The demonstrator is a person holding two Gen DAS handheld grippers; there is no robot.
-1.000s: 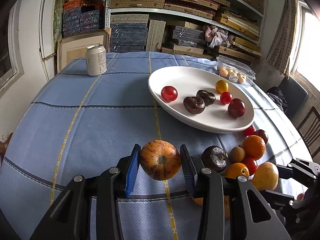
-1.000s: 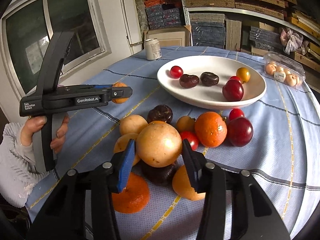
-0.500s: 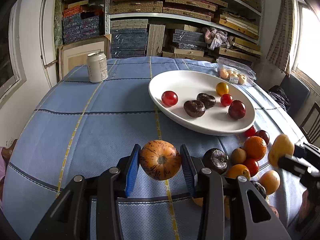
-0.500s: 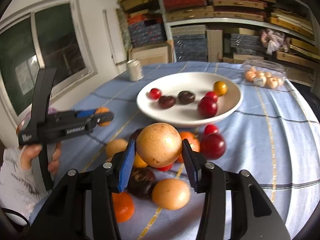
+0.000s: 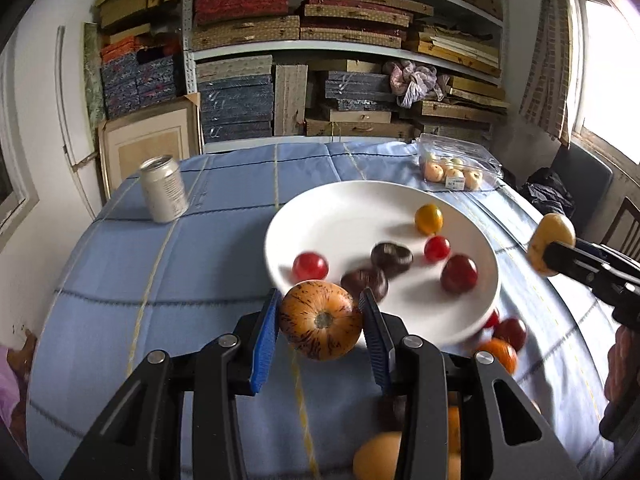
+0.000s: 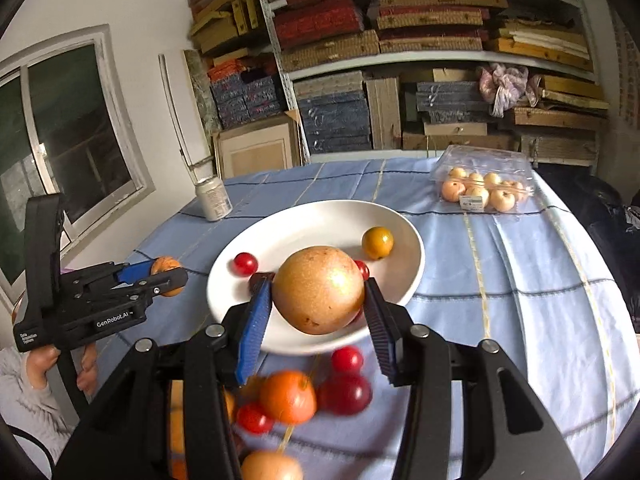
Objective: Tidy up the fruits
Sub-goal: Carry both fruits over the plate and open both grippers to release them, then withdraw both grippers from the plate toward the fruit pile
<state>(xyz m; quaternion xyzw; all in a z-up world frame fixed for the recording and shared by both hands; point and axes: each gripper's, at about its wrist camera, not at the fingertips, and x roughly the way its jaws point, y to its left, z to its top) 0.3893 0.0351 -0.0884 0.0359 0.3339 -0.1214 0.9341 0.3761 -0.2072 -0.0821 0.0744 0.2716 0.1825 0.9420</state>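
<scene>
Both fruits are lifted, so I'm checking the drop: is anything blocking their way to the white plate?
Nothing visible blocks it. The striped fruit and golden fruit hang before the plate, whose far-left part is bare.

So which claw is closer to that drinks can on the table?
Left. The left claw, gripping a striped orange fruit, is on the can's side of the white plate; the right claw is further over, beyond the plate.
</scene>
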